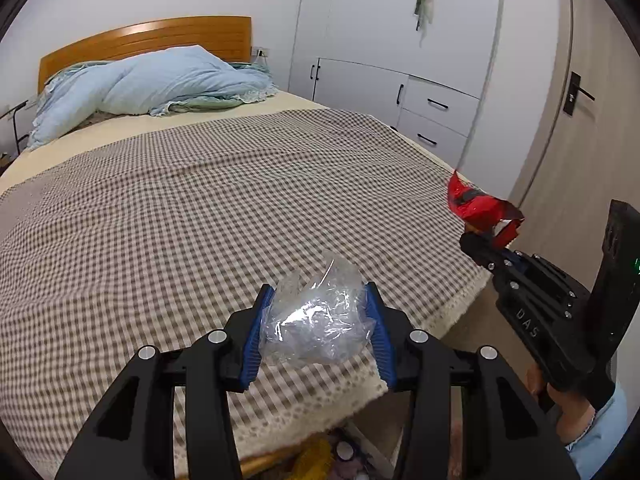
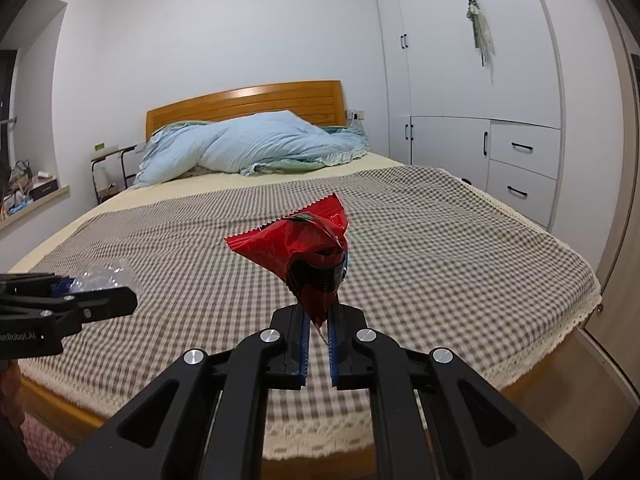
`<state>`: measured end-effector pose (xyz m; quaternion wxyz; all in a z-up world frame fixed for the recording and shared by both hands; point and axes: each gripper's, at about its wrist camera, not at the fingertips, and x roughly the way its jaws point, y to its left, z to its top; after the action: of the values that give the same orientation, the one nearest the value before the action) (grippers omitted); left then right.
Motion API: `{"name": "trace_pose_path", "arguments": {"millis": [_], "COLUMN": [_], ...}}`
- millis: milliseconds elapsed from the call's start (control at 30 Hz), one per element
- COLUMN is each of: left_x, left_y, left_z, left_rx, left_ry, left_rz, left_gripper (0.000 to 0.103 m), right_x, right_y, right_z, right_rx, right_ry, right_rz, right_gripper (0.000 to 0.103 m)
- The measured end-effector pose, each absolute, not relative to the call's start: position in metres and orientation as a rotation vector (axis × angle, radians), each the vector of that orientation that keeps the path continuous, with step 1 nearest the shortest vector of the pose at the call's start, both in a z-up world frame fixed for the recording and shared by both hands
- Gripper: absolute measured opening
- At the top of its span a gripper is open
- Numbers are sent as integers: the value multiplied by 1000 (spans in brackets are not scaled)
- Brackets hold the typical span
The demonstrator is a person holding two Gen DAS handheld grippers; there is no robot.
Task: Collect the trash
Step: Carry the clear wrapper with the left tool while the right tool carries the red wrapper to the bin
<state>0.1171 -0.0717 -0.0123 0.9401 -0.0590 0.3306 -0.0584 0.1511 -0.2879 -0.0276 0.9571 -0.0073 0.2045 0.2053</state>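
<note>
Above the bed (image 1: 200,184), left gripper (image 1: 318,300) half-spread grips clear plastic (image 1: 316,328); right gripper (image 2: 318,316) seemingly pinches red wrapper (image 2: 304,248).

both black gripper (image 1: 318,300) frames carry blue ribbed pads (image 1: 256,332), silver screws (image 1: 419,336); pale blue sleeve (image 1: 600,440).

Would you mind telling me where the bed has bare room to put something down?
The checked blanket lies bare from the foot edge up to the cream sheet strip. The head end is crowded by the blue duvet. Left gripper holds clear plastic; right gripper holds a red wrapper.
</note>
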Motion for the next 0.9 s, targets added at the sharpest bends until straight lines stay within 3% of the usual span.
{"name": "trace_pose_path", "arguments": {"millis": [900], "left_x": [27], "left_y": [-85], "left_z": [-82], "left_rx": [-160], "left_ry": [800], "left_rz": [-203], "left_gripper": [43], "right_x": [57], "right_y": [-302], "right_z": [-86], "right_rx": [-114], "right_ry": [532], "right_rz": [549], "right_gripper": [8]}}
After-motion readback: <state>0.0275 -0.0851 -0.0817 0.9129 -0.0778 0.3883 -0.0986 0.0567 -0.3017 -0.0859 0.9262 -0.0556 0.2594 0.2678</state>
